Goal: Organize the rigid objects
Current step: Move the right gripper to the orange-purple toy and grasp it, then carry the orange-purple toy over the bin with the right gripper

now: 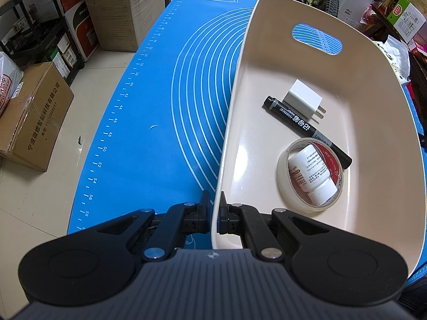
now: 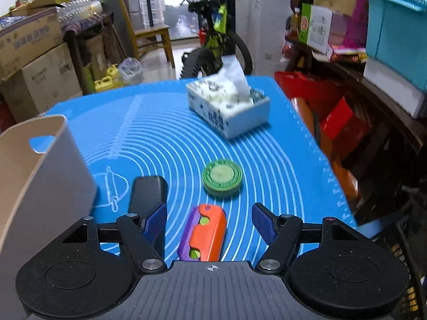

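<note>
My left gripper is shut on the near rim of the beige plastic basket, one finger outside the wall and one inside. In the basket lie a white charger plug, a black marker and a tape roll with a white pill bottle resting inside it. My right gripper is open, its fingers either side of an orange and purple toy on the blue mat. A green round tin lies just beyond it. A black flat object lies by the left finger.
A tissue box stands at the mat's far right. The basket's wall rises left of the right gripper. Cardboard boxes, shelves and a bicycle surround the table. The mat's left edge drops to the floor.
</note>
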Demonstrator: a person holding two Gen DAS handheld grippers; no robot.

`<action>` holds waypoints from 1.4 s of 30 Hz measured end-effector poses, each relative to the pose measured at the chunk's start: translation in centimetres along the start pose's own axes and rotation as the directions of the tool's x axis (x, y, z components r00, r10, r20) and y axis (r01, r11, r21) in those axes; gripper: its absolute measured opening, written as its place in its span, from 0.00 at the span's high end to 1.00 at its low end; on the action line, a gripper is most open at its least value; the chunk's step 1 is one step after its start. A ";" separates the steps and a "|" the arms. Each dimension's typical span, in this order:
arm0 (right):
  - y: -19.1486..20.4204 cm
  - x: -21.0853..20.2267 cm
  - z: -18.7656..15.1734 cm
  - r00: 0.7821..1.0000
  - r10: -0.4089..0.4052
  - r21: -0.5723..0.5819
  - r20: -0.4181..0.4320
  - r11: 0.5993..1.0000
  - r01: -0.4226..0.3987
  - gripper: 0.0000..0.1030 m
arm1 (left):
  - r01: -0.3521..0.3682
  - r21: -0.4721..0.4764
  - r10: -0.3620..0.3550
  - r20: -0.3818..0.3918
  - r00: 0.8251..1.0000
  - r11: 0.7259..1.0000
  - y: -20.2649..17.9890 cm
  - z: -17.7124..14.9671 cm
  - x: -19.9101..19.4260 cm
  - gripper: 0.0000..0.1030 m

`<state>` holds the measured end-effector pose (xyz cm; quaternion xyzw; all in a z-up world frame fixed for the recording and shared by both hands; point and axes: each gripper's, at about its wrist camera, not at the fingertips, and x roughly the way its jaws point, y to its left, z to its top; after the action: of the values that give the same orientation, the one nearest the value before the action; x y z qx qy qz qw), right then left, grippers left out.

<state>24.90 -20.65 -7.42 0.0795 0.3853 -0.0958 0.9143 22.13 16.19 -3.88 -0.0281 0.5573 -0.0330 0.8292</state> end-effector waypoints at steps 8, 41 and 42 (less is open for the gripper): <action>1.2 2.9 -1.2 0.998 -0.039 -0.022 -0.048 0.999 0.038 0.27 | -0.005 0.003 0.005 -0.001 1.000 1.000 -0.1 0.0 0.0 0.94; 2.1 1.3 -2.7 0.999 -0.049 -0.048 0.009 0.998 0.049 0.53 | -0.004 0.003 0.004 -0.001 1.000 1.000 -0.3 -0.1 0.0 0.94; 2.2 0.8 -2.6 0.999 -0.043 -0.045 0.019 0.998 0.044 0.53 | -0.004 0.003 0.004 -0.001 1.000 1.000 -0.3 -0.1 0.1 0.94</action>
<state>24.19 -18.07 -9.65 0.0492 0.3811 -0.1076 0.9170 22.08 15.85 -3.93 -0.0257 0.5579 -0.0321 0.8289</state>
